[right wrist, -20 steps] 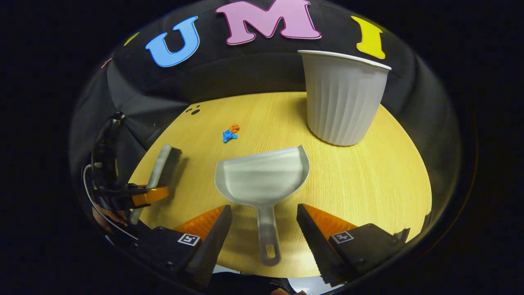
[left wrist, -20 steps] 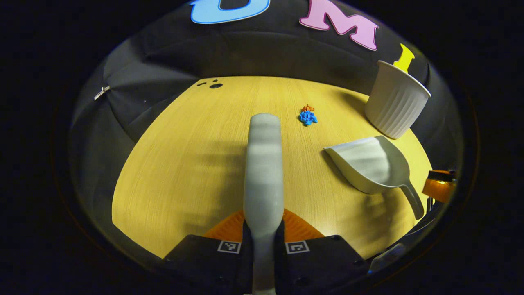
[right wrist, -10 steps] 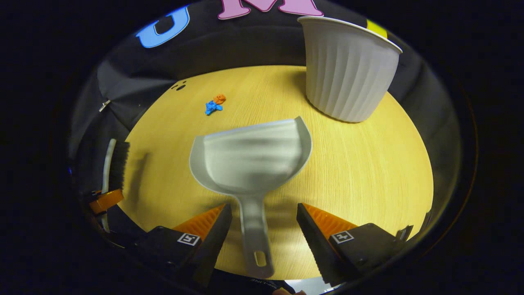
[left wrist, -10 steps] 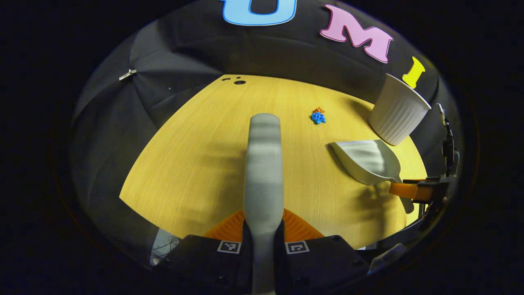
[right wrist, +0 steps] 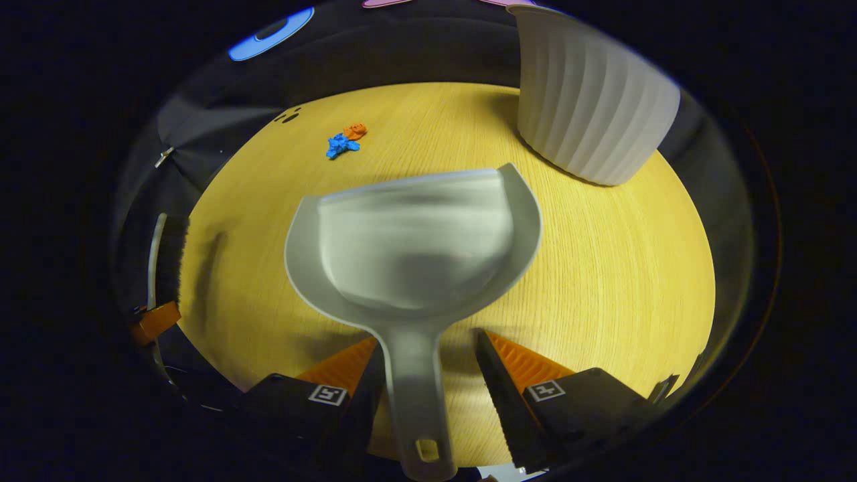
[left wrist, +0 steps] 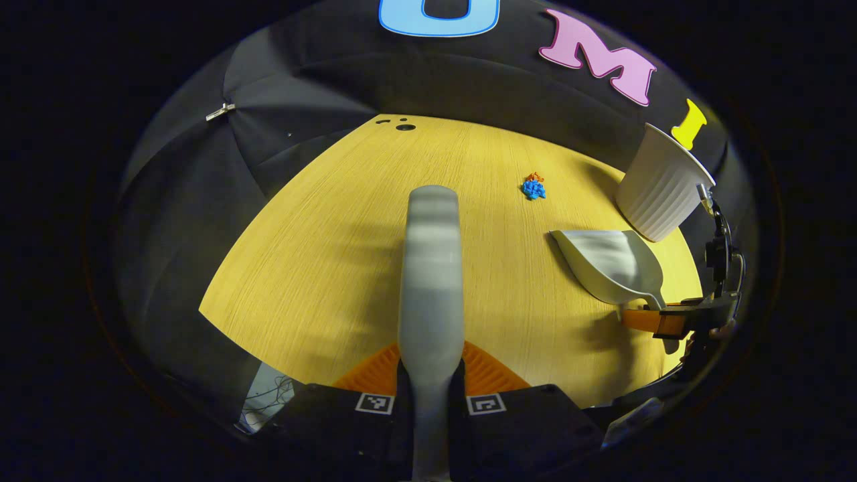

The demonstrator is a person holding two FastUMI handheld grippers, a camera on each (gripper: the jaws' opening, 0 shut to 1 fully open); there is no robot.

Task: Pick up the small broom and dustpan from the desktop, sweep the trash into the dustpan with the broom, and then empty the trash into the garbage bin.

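Note:
My left gripper [left wrist: 432,358] is shut on the grey handle of the small broom [left wrist: 432,268], which points forward over the table. The broom's dark bristles [right wrist: 175,258] hang at the far left in the right gripper view. The grey dustpan [right wrist: 415,241] lies flat on the wooden table [right wrist: 602,268], its handle between the fingers of my right gripper [right wrist: 428,348]. That gripper is open: one finger sits beside the handle, the other stands apart from it. Blue and orange trash [right wrist: 345,139] lies beyond the pan. In the left gripper view the dustpan [left wrist: 609,264] and right gripper [left wrist: 659,321] are at the right.
A white ribbed garbage bin [right wrist: 596,114] stands upright at the back right, just past the dustpan; the bin [left wrist: 659,194] also shows in the left gripper view. Trash [left wrist: 533,189] lies left of it. The table's [left wrist: 321,254] near edge runs under both grippers.
My right gripper has moved forward along the dustpan's handle and its fingers have narrowed around it. My left gripper, holding the broom, has drawn back and leftward.

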